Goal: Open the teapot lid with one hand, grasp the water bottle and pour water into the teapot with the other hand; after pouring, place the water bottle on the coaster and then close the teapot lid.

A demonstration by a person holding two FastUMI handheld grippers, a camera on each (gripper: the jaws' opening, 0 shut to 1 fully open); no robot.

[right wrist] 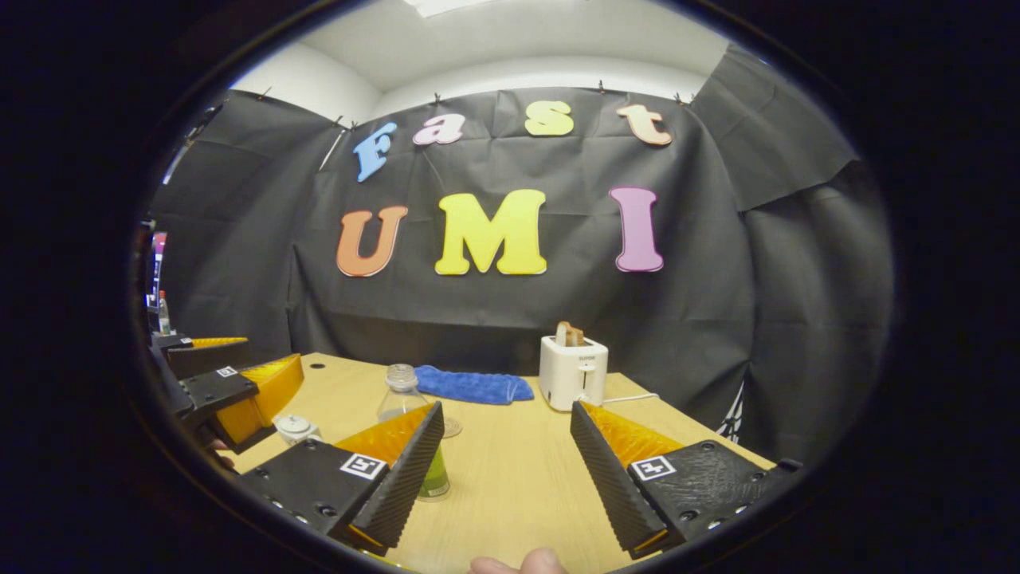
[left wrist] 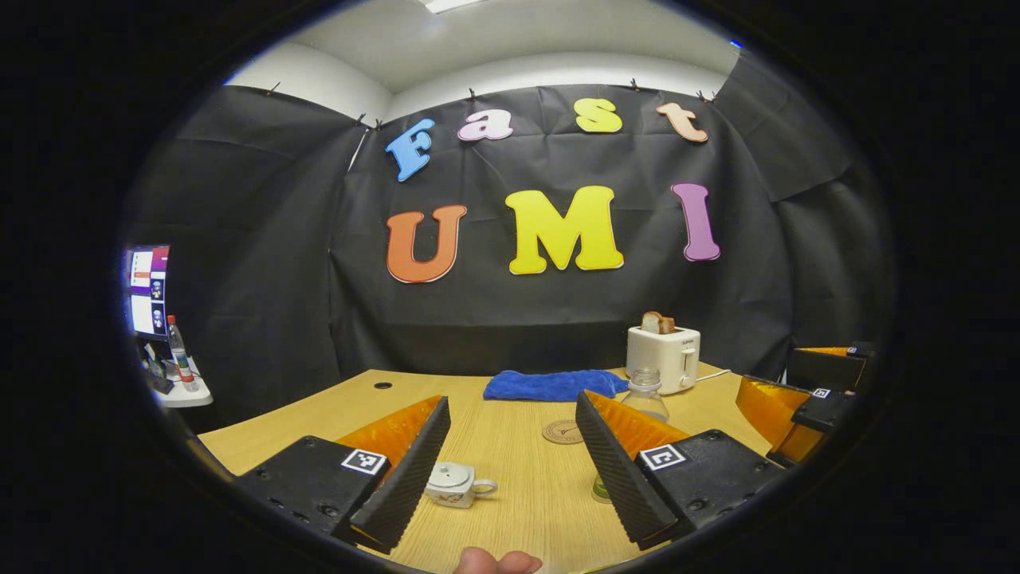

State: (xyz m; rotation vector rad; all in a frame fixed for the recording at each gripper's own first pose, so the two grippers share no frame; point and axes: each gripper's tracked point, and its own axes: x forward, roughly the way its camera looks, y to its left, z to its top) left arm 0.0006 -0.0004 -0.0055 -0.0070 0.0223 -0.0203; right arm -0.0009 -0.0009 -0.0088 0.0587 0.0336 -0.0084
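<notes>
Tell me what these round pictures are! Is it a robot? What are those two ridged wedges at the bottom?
No robot: a person holds one pair of tongs in each hand, and a camera rides on each pair. The wedges are that pair's own fingers. The left tongs and the right tongs are both open and hold nothing. On the wooden table stand a small white teapot with its lid on, a water bottle, a round coaster, a blue cloth and a toaster with bread.

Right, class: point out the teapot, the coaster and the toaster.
teapot (left wrist: 450, 484): left gripper view, on its white body under the lid.
coaster (left wrist: 562, 431): left gripper view, on its round top face.
toaster (right wrist: 572, 371): right gripper view, on its white front.
</notes>
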